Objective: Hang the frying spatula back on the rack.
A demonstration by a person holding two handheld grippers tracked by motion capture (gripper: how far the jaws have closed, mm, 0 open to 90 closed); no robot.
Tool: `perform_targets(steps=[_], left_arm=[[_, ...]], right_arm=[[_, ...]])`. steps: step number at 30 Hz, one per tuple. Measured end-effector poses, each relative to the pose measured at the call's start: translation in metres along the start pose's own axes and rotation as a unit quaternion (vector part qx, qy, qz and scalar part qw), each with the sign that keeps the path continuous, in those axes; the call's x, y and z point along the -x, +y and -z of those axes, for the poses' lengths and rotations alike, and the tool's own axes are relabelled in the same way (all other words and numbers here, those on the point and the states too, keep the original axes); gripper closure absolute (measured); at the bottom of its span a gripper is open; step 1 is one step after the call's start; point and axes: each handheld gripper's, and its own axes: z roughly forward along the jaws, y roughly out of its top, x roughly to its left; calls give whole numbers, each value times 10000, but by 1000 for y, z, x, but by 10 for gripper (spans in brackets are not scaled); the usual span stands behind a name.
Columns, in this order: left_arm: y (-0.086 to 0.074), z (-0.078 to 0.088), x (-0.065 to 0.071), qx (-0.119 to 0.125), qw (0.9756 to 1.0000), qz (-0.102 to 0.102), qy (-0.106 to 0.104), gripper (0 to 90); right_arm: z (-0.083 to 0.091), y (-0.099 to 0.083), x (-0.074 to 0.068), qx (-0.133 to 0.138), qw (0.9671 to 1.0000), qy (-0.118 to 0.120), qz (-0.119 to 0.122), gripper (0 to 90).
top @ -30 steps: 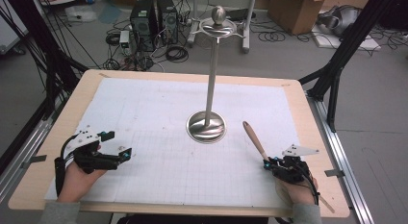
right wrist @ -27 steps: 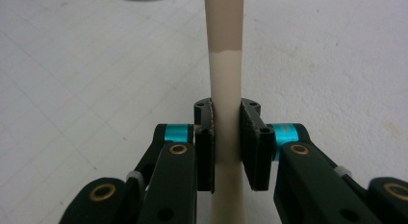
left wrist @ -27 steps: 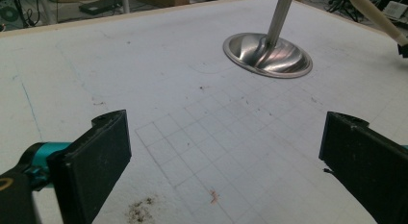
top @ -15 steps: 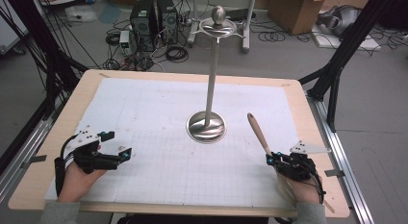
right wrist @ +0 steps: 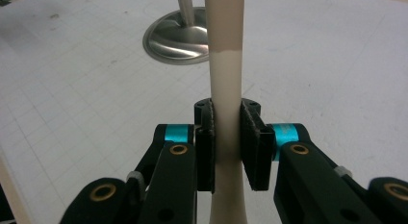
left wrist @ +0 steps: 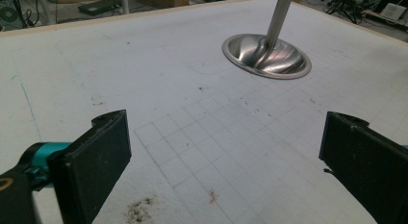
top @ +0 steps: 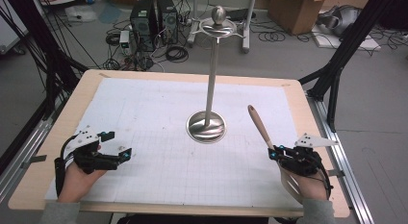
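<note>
R gripper [top: 278, 152] sits at near-right of table [top: 57, 137], jaws clamped on a utensil [top: 260, 125] w/ pale shaft and wooden handle. In high view the wooden end points up and away from the person, tilted toward the table centre, clear of the surface; the part below the jaws is hidden by the gripper body. R gripper view: R gripper [right wrist: 226, 137] has both pads pressed flat against the pale shaft of the utensil [right wrist: 225, 80], one each side, shaft running straight up betw. them; colour changes from pale to tan above the grip. Metal stand [top: 208, 123] is at table centre, round dished base on the gridded white sheet [top: 159, 104], thin pole upright, ball knob and arms at top. Utensil is right of the stand base, near but not touching. L gripper [top: 122, 144] is at near-left, resting low over the sheet, well apart from stand and utensil. L gripper view: L gripper [left wrist: 226, 147] jaws stand wide apart, nothing betw. them, just grid sheet w/ a few dark smudges; stand base [left wrist: 267, 56] ahead, up-right in that view. Hands and grey sleeves come in from bottom edge of high view.
</note>
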Motion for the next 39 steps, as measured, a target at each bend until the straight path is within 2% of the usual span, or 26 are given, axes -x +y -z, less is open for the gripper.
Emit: perform_targets(steps=[6, 8, 20, 27, 39], left_arm=[[-1, -1, 0, -10, 10000, 29, 6, 45], [-1, -1, 0, -9, 10000, 31, -2, 45], [-1, 0, -1, 14, 10000, 38, -20, 45], [-2, 0, -1, 25, 10000, 48, -25, 45], [-2, 0, -1, 25, 10000, 70, -39, 45]], right_arm=[[7, 17, -3, 25, 9999, 68, 77, 782], [8, 23, -4, 52, 9998, 55, 176, 782], [21, 59, -14, 184, 9993, 179, 281, 782], [30, 78, -15, 246, 9987, 194, 397, 782], [39, 94, -19, 362, 9980, 207, 471, 782]])
